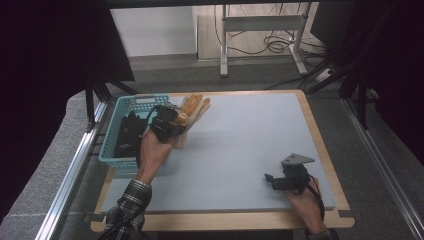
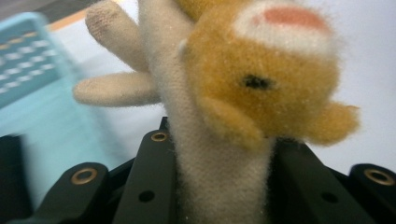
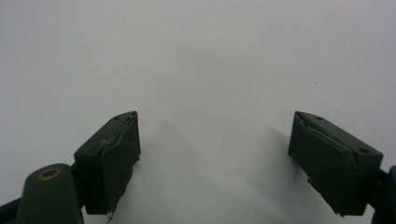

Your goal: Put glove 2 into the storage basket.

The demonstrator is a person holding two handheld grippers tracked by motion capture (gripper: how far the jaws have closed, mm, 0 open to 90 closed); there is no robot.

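Left claw [image 1: 176, 121] clamped on a plush toy [image 1: 192, 111], tan/orange animal with a cream body; left gripper view has the cream body [image 2: 219, 177] pinched tight between both black jaws, orange head and dark eye above, cream limbs sticking out to the side. Toy sits near the surface's [image 1: 240, 145] far-left corner, just beside the teal plastic basket [image 1: 131, 102] on the left edge. Can't tell if the toy touches the surface or is lifted. Dark items [image 1: 127, 132] inside the basket, too murky to identify. Right claw [image 1: 272, 181] wide open, nothing between the jaws, low over bare grey surface [image 3: 201, 60] near the near-right corner; right hand [image 1: 302, 202] holds it
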